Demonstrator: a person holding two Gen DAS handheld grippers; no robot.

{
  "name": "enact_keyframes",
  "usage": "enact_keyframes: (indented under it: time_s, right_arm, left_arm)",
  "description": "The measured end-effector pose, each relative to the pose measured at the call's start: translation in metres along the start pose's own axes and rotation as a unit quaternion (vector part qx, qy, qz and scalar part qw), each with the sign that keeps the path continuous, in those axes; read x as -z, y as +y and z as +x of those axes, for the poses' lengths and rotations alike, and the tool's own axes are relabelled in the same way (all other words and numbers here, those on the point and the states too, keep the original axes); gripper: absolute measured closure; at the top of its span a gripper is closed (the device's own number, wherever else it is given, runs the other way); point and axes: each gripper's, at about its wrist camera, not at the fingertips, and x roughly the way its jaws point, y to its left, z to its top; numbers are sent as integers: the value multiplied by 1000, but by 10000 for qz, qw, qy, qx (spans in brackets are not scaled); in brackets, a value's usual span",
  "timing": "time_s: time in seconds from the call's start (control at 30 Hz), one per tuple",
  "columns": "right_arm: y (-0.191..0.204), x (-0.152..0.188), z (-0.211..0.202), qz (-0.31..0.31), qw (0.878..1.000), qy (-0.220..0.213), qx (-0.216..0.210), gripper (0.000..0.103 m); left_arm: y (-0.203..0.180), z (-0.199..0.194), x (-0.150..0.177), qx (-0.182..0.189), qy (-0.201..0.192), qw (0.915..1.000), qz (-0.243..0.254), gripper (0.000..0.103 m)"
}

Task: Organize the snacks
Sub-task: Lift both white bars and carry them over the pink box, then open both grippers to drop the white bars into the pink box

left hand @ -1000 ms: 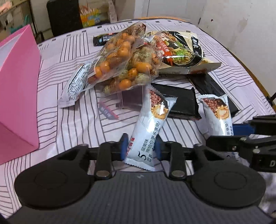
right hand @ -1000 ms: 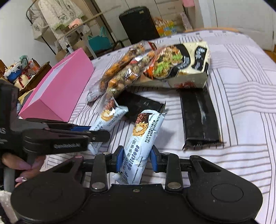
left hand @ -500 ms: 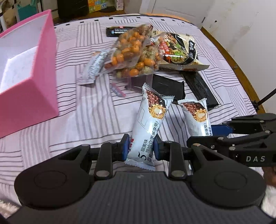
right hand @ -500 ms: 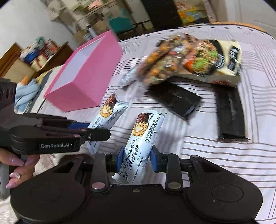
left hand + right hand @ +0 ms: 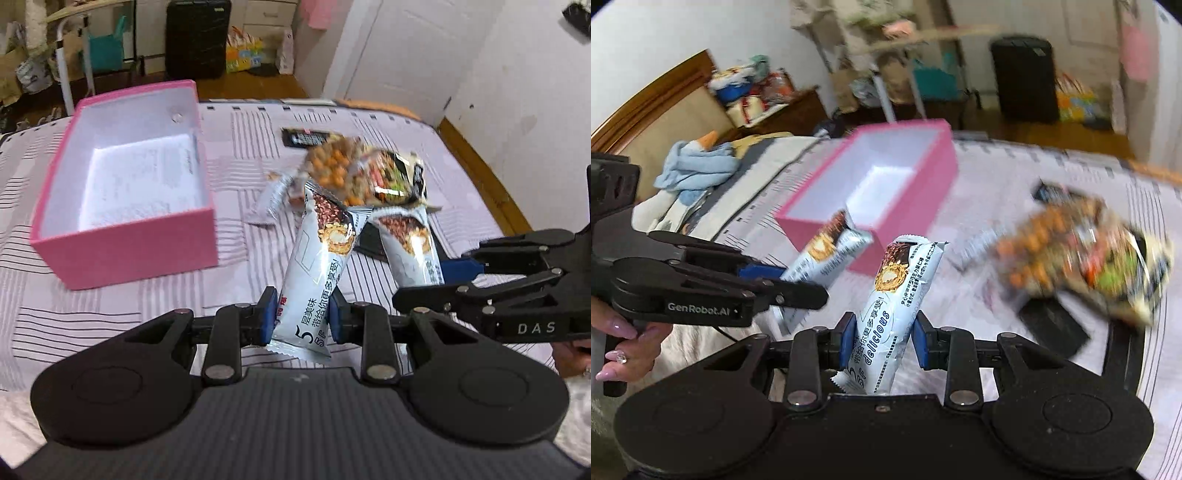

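Snack bar A (image 5: 321, 266), white wrapper with a brown-and-gold picture at the top, is clamped near its lower end between the blue pads of the left gripper (image 5: 302, 317). The gripper is closed onto the wrapper; the bar stands nearly upright, leaning slightly right, held above the bed (image 5: 236, 129).

Snack bar B (image 5: 897, 306), same wrapper type with "delicious" printed on it, is held the same way by the right gripper (image 5: 882, 343), pads pressed against both sides near the lower end, upper end tilted slightly right.

Each bar also shows in the other camera: bar B to the right of bar A in the left wrist view (image 5: 410, 243), bar A at left in the right wrist view (image 5: 823, 266). The two bars are close together, not touching.

Pink box (image 5: 140, 247), open top, white inside, sits on the striped bedsheet to the left of both bars. Nothing visible inside it.

Remaining snacks lie in a pile on the bed beyond and to the right of the bars: a clear bag of orange nuts (image 5: 332, 166), a noodle packet (image 5: 399, 181) overlapping it, a dark packet (image 5: 304, 137) further back. Motion blur in the right wrist view hides detail of the pile.
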Motion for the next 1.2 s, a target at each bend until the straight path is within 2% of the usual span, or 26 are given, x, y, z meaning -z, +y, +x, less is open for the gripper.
enact_keyframes:
  time_s: [0.17, 0.37, 0.47, 0.57, 0.67, 0.7, 0.77, 0.9, 0.97, 1.13, 1.17, 1.2]
  right_arm:
    - [22, -39, 16, -417, 9990, -188, -19, 66]
    - [29, -78, 57, -521, 9976, -343, -299, 66]
    - [30, -101, 82, -633, 9965, -456, -311, 66]
    - [28, -124, 116, -812, 9954, -440, -251, 66]
    - [22, -143, 151, -1016, 9939, -404, -147, 68]
    - [20, -148, 160, -1089, 9933, -360, -129, 73]
    - [15, -155, 183, -1164, 9930, -215, -1, 90]
    - [1, -163, 215, -1030, 9946, 70, 91, 92]
    - [-5, -160, 217, -941, 9955, 84, 61, 91]
    - [-18, -148, 198, -762, 9970, 155, 27, 88]
    - [-21, -146, 190, -712, 9974, 101, 43, 88]
    - [-26, -143, 178, -614, 9981, 14, 40, 88]
  left_arm:
    - [31, -22, -19, 145, -167, 9993, -297, 75]
    - [77, -29, -42, 81, -466, 9963, -723, 75]
    - [100, -21, -57, -81, -573, 9934, -990, 75]
    - [126, -3, -77, -279, -623, 9895, -1274, 75]
    - [153, 31, -97, -368, -558, 9850, -1593, 75]
    - [161, 42, -102, -383, -536, 9842, -1646, 75]
    - [176, 67, -113, -356, -540, 9812, -1819, 76]
    - [209, 117, -123, -215, -288, 9708, -2371, 76]
    - [218, 132, -121, -323, -182, 9677, -2495, 76]
    - [220, 148, -113, -458, 42, 9695, -2409, 73]
    - [219, 149, -113, -510, 107, 9688, -2423, 68]
    - [218, 149, -113, -595, 162, 9689, -2395, 57]
